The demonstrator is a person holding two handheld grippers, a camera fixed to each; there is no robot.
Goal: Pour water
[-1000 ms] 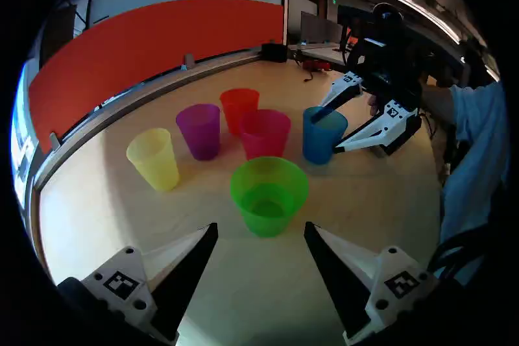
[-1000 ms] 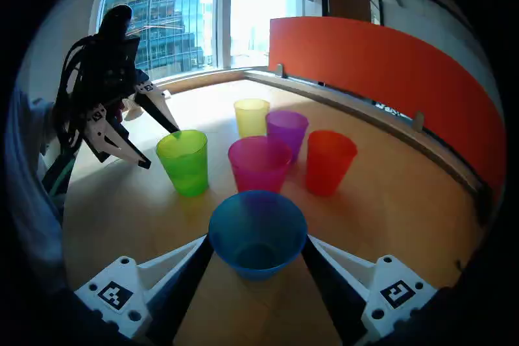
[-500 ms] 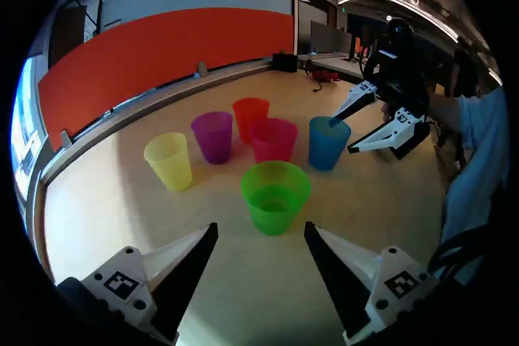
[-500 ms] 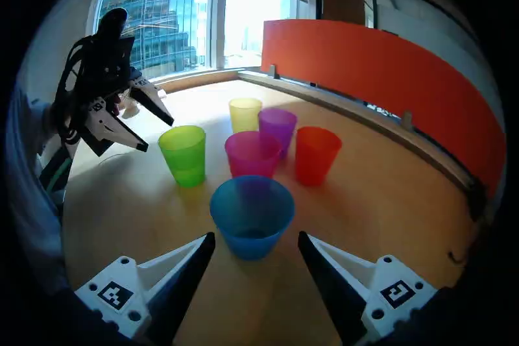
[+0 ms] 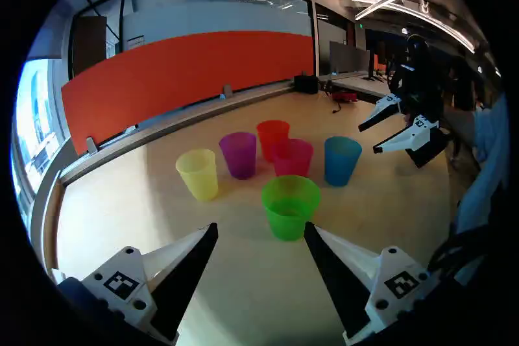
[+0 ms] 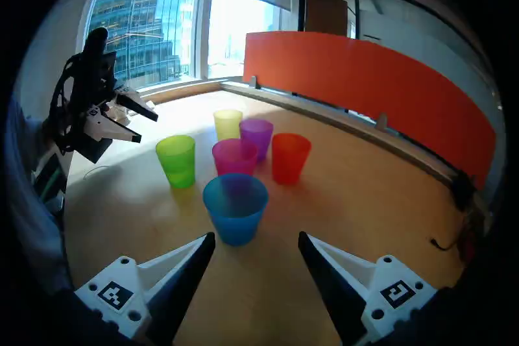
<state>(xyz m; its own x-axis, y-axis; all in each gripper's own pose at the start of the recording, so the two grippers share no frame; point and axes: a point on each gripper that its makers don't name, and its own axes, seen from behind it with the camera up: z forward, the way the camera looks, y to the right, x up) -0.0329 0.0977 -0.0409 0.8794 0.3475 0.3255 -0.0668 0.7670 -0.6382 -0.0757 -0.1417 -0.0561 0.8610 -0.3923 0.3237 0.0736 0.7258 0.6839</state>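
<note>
Several plastic cups stand upright in a cluster on a wooden table. In the left gripper view the green cup (image 5: 290,206) is nearest, just ahead of my open left gripper (image 5: 261,242). Behind it stand the yellow cup (image 5: 198,174), purple cup (image 5: 239,154), orange cup (image 5: 272,139), pink cup (image 5: 292,157) and blue cup (image 5: 341,160). My right gripper (image 5: 380,138) hangs open beyond the blue cup. In the right gripper view the blue cup (image 6: 235,208) sits ahead of my open right gripper (image 6: 255,250), apart from its fingers. The green cup (image 6: 176,160) stands left, with the left gripper (image 6: 141,127) open above and left of it.
An orange partition (image 5: 188,76) runs along the table's far edge, with a raised ledge (image 5: 168,126) below it. Large windows (image 6: 149,28) lie behind the person's sleeve (image 6: 29,216). A dark cable (image 6: 464,216) lies at the table's right end. Bare tabletop (image 6: 363,197) surrounds the cups.
Both grippers have pulled back and risen from the cups. The right gripper was closely flanking the blue cup and is now clear of it. The cups stand unmoved.
</note>
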